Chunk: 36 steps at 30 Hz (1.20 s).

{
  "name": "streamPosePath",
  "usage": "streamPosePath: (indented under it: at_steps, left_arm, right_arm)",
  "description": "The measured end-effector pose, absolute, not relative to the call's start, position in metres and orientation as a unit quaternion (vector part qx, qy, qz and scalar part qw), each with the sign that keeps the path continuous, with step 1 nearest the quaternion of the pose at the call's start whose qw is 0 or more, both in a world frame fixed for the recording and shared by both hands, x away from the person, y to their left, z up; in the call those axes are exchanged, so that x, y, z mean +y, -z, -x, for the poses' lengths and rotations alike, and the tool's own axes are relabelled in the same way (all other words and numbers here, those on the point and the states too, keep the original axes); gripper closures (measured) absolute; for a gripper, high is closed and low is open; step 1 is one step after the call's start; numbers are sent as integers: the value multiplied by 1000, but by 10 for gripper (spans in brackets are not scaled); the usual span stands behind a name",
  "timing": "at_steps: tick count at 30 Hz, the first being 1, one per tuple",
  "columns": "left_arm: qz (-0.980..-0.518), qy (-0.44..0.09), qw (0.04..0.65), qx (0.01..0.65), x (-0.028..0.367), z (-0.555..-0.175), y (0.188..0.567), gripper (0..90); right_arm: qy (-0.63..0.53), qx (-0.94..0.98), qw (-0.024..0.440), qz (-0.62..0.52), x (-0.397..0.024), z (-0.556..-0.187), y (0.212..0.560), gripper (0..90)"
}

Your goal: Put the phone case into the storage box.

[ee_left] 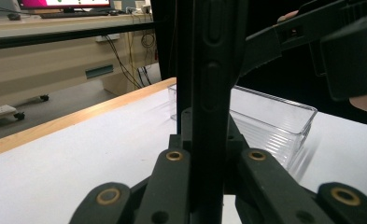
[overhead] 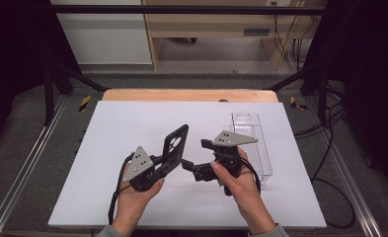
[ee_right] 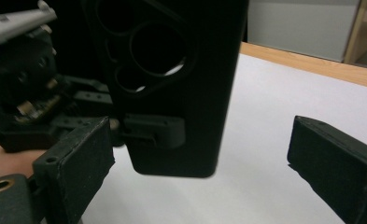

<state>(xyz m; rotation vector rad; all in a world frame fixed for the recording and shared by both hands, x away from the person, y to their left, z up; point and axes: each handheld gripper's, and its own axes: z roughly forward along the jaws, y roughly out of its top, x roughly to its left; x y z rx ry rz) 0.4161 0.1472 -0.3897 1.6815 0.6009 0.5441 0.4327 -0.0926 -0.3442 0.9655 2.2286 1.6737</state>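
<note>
Left gripper clamping a black phone case by its lower end, lifting it clear of the white tabletop, long axis rising up and away. Right gripper facing it, fingers standing wide apart, the case's bottom edge hanging between them, likely awaiting a handover. Clear plastic tray lying just beyond the right hand.

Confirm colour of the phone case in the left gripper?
Black phone case; clearest in the high view.
</note>
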Motion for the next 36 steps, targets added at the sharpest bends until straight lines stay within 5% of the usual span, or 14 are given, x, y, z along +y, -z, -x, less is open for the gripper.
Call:
streamPosePath:
  at_steps: [36]
  left_arm:
    - [-722, -203, 608, 261, 132, -409, 398, 855]
  right_arm:
    - [-626, 692, 137, -332, -77, -425, 351, 45]
